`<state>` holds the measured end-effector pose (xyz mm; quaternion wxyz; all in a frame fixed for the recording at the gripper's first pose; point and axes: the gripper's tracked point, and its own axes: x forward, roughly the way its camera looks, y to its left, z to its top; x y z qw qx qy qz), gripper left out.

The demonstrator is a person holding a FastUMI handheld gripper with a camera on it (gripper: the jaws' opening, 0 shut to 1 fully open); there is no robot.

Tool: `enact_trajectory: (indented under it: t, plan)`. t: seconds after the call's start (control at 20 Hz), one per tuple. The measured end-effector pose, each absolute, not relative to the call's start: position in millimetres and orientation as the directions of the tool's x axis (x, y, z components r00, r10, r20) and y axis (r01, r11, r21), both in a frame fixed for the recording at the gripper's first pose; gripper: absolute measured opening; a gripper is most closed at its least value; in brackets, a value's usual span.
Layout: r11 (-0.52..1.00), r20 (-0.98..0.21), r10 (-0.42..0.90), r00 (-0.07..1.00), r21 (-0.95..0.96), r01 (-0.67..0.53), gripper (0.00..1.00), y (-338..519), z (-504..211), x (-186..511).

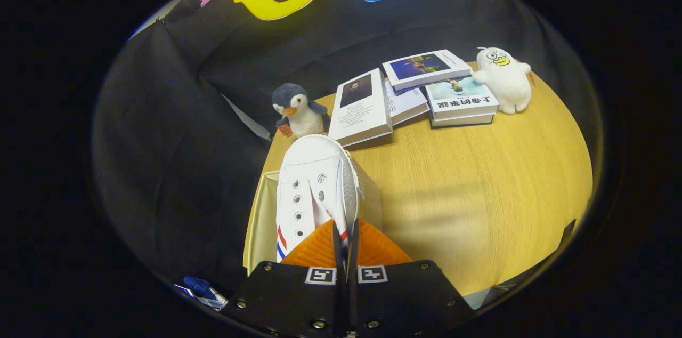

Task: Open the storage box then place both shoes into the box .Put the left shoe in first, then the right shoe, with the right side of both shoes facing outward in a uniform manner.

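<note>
Storage box (261, 220) sits at bench (479, 194) left corner, white sneaker (314, 188) held over it, toe toward penguin plush (298, 109). Gripper (345, 244) pinches the sneaker's heel edge, fingers nearly together. Lower straight, keep sneaker level, let go only once seated inside.

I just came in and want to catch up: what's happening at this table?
A hand-held gripper is carrying a white shoe, its fingers closed close together on the shoe's rear part. The shoe hangs over an open storage box at the near corner of the wooden table, toe pointing away. Beyond it sit a penguin plush, some books and a white duck plush. Whether another shoe is already in the box cannot be told.
</note>
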<state>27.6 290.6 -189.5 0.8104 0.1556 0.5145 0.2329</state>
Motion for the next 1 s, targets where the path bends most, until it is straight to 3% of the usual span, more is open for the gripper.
enact_trajectory:
  t: [0.45,0.6,0.65,0.8,1.0]
  plan:
    - [0.867,-0.810,0.496,0.314,0.445,-0.222,0.01,322.3,-221.9,12.9]
    - [0.848,-0.774,0.530,0.346,0.487,-0.210,0.35,332.2,-212.7,18.5]
    - [0.848,-0.764,0.530,0.368,0.484,-0.216,0.39,326.8,-205.5,23.0]
    - [0.842,-0.732,0.539,0.416,0.476,-0.254,0.99,319.4,-190.2,29.7]
    - [0.856,-0.702,0.516,0.491,0.409,-0.315,0.99,291.2,-168.0,36.0]
